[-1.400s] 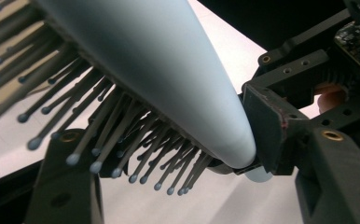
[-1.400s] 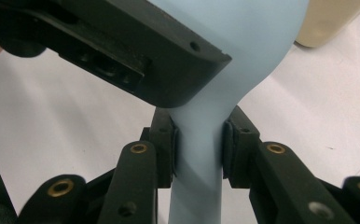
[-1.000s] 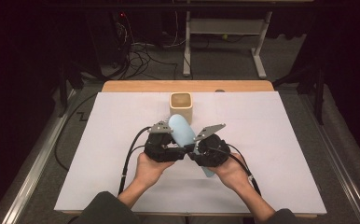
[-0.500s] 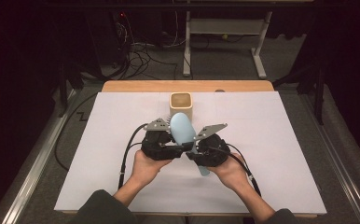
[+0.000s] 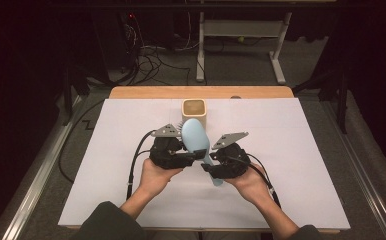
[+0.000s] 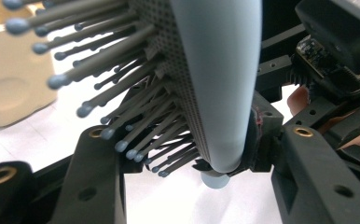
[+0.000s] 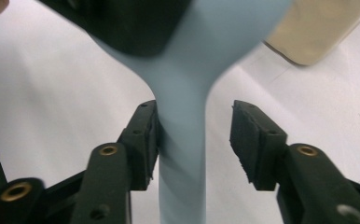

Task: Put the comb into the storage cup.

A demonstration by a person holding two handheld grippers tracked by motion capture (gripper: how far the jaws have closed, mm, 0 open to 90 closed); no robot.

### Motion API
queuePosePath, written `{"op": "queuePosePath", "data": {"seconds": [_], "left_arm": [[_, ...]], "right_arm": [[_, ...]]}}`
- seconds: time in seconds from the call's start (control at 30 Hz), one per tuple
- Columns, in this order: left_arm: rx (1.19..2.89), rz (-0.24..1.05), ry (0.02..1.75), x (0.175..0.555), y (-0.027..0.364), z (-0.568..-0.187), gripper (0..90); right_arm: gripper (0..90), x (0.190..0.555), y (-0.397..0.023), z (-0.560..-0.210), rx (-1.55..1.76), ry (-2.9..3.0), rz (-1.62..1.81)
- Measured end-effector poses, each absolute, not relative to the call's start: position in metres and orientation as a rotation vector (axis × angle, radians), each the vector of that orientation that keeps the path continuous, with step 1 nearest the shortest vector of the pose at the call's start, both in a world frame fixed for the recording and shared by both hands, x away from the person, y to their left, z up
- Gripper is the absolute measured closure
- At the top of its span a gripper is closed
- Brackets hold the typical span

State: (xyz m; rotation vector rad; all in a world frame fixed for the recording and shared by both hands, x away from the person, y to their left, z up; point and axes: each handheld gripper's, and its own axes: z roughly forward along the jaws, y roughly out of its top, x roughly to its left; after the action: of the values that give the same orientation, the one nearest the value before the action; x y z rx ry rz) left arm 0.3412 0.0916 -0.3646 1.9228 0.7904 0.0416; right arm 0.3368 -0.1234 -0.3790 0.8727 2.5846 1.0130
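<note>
Hairbrush (image 5: 195, 139), pale blue, paddle type, held in the air above the white-covered table (image 5: 301, 150), just in front of a small beige box (image 5: 194, 111) that stands open-topped near the far edge. Item is mid-handover between two hand-held tools. Step in hand, as judged: pass the brush from right tool to left; to do it well, the left grip should prove firm on the head before the right tool draws back along the handle, and the brush should stay level so the bristles (image 6: 99, 88) do not snag a pad. Left tool (image 5: 181, 157): jaws drawn narrow and clamped across the lower end of the brush head, one pad among the bristles, the other against the smooth back, as the left gripper view shows; its jaws have just been closing onto the head. Right tool (image 5: 212, 165): jaws standing partly apart around the handle (image 7: 180, 140); one pad touches the handle's side, the other stands clear of it, so nothing is pinched; its jaws have just been opening with the handle between them. Both hands sit close together over the table's near middle.
</note>
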Motion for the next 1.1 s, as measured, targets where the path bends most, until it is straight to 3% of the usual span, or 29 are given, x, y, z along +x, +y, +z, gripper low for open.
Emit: {"op": "queuePosePath", "data": {"seconds": [0.17, 1.1], "left_arm": [[1.917, 0.05, 0.791, 0.343, 0.091, -0.363, 52.2], [1.918, 0.139, 0.792, 0.345, 0.096, -0.345, 53.5]], "right_arm": [[44.6, 0.337, -0.132, -0.38, 0.906, 2.549, 1.058], [40.1, 0.318, -0.2, -0.391, 1.034, 2.329, 1.216]]}}
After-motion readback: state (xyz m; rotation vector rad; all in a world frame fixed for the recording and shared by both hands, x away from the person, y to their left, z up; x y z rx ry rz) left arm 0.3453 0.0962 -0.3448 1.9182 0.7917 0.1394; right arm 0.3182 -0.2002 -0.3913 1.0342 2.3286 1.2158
